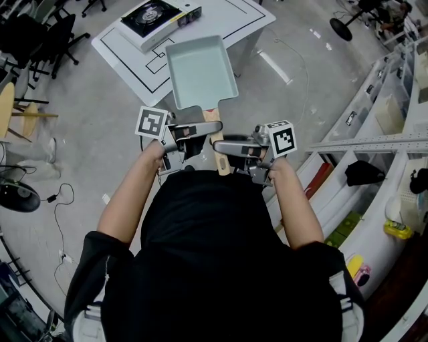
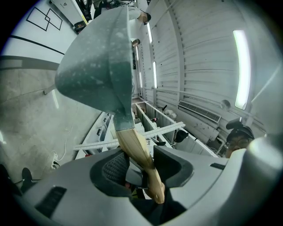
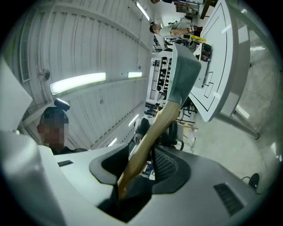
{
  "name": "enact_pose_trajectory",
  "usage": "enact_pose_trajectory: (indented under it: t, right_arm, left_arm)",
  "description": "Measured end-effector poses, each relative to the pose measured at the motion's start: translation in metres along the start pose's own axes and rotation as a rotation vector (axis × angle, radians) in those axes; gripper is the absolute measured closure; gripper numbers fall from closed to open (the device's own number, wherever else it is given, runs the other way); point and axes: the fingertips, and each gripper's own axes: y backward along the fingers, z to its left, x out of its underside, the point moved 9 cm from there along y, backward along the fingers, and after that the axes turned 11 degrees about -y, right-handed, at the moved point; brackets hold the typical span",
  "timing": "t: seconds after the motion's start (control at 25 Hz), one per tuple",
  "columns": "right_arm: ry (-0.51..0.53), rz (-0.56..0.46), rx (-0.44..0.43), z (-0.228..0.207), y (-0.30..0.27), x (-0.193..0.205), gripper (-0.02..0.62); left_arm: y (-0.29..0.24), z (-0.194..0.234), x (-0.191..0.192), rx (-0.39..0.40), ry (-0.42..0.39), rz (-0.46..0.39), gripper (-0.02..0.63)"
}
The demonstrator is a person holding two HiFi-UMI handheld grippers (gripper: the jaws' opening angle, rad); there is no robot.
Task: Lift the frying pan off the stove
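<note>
A rectangular pale teal frying pan hangs in the air in front of my chest, away from the black stove on the white table. Its wooden handle points back toward me. My left gripper and my right gripper are both shut on that handle from opposite sides. In the left gripper view the pan's grey underside rises above the handle, which is clamped between the jaws of the gripper. The right gripper view shows the handle running up to the pan from the gripper.
Black office chairs stand at the far left. White shelving with assorted items curves along the right. A cable and a round black base lie on the grey floor at left.
</note>
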Motion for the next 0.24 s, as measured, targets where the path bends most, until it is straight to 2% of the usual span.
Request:
enact_pose_trajectory:
  t: [0.24]
  right_arm:
    - [-0.001, 0.005, 0.001, 0.0, 0.0047, -0.0042, 0.425]
  left_arm:
    - [-0.0042, 0.0011, -0.0033, -0.002, -0.006, -0.005, 0.433]
